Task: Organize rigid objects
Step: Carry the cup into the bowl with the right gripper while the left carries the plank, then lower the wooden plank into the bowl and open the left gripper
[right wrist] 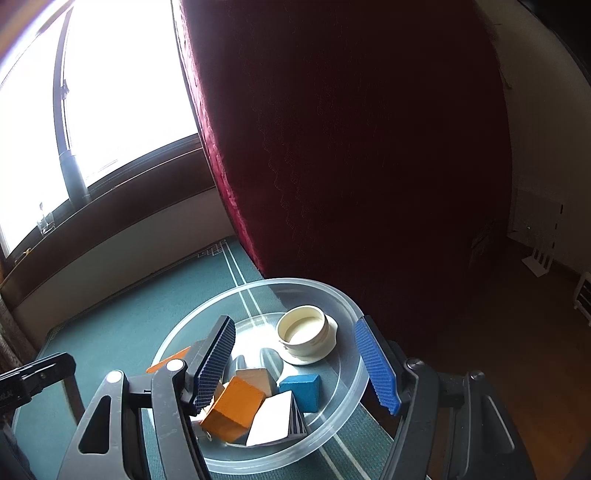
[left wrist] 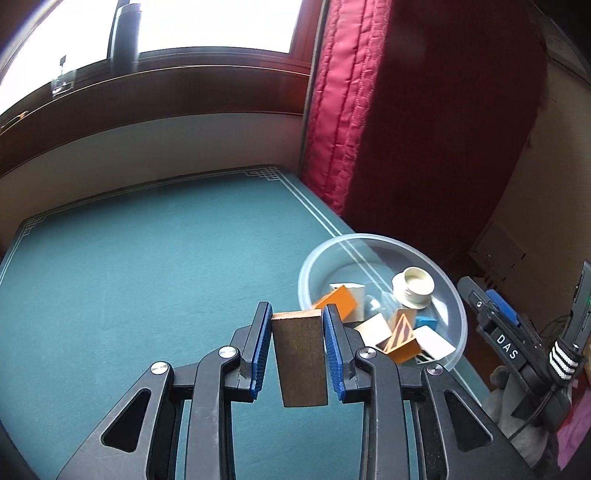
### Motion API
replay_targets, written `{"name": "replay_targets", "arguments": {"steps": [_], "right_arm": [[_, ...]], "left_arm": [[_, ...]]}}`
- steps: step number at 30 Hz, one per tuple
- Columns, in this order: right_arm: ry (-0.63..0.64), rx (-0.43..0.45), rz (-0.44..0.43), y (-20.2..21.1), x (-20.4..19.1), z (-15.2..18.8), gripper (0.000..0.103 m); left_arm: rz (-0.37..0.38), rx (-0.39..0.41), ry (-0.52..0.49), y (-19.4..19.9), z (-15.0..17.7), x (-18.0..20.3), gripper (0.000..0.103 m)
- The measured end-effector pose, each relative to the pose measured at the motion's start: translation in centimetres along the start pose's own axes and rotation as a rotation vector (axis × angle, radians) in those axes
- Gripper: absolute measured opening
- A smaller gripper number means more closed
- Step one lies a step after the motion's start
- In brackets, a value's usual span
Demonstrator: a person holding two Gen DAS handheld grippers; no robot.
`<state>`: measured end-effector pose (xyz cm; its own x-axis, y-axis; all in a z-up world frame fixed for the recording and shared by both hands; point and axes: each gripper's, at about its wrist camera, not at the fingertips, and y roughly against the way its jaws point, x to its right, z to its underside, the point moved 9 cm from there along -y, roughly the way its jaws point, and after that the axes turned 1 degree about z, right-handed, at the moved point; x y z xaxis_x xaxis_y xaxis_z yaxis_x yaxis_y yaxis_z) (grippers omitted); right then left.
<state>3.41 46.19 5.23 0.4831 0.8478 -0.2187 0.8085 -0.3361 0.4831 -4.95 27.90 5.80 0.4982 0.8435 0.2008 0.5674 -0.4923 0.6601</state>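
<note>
**Inspector:** Blocks first. A brown wooden block (left wrist: 301,360) sits clamped between the blue pads of the left gripper (left wrist: 297,354), held up off the table. The rest lie in a clear bowl (right wrist: 347,398): an orange block (right wrist: 236,413), a blue one (right wrist: 301,389), a white-faced one (right wrist: 271,419), and a cream ring-shaped piece (right wrist: 304,332) on a white disc.

**Clerk:** And the right gripper?

**Inspector:** The right gripper (right wrist: 299,365) hangs over the bowl with jaws spread and nothing between its pads — they touch no block. In the left wrist view it shows at the far right, just beyond the bowl.

**Clerk:** The surface?

**Inspector:** A table (left wrist: 129,266) covered in teal cloth, edged with pale double lines and fret-pattern corners. The bowl stands near its right edge; the border lines show through the plastic.

**Clerk:** The room?

**Inspector:** A window (left wrist: 207,26), bright to the point of glare, with a dark wooden sill (left wrist: 166,88). A drinking glass (left wrist: 63,82) and a dark cylinder (left wrist: 125,33) stand on the sill. A quilted red curtain (left wrist: 388,110) hangs beside the table — its lit edge pink, the rest in shadow. Pale wall below the sill; wooden floor (right wrist: 517,350) on the right.
</note>
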Motion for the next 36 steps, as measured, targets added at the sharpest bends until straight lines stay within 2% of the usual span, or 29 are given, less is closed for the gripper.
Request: {"name": "replay_targets", "arguments": {"steps": [5,15,17,20,23,24,25,26,34,36], "right_arm": [[-0.064,0.000,0.006,0.0,1.6,0.0,0.071],[-0.148,-0.032,0.021,-0.4,3.6,0.6,0.072],[-0.150,-0.036,0.022,-0.5,3.5,0.7,0.079],[-0.151,-0.029,0.025,-0.6,3.4,0.6,0.081],[-0.150,-0.032,0.034,-0.7,3.3,0.7,0.083],[-0.152,-0.033,0.039,-0.8,3.4,0.7,0.084],[-0.156,-0.034,0.045,-0.8,3.5,0.7,0.085],[-0.161,-0.034,0.048,-0.8,3.7,0.7,0.088],[-0.157,-0.029,0.052,-0.9,3.8,0.7,0.090],[-0.152,-0.026,0.056,-0.9,3.7,0.7,0.090]], "left_arm": [[0.062,-0.020,-0.044,-2.0,-0.7,3.5,0.029],[0.086,-0.059,-0.074,-5.6,-1.0,6.3,0.029],[0.088,-0.068,-0.077,-6.2,-1.0,6.6,0.029],[0.095,-0.076,-0.079,-6.9,-1.1,7.0,0.029],[0.113,-0.087,-0.060,-7.4,-1.0,7.2,0.035],[0.113,-0.090,-0.051,-7.4,-0.9,7.0,0.043],[0.108,-0.087,-0.042,-7.4,-0.9,6.8,0.049],[0.098,-0.080,-0.035,-7.3,-0.9,6.5,0.050],[-0.075,-0.037,-0.072,-6.3,-0.3,3.5,0.053],[-0.091,-0.029,-0.078,-5.9,-0.1,3.1,0.055]]}}
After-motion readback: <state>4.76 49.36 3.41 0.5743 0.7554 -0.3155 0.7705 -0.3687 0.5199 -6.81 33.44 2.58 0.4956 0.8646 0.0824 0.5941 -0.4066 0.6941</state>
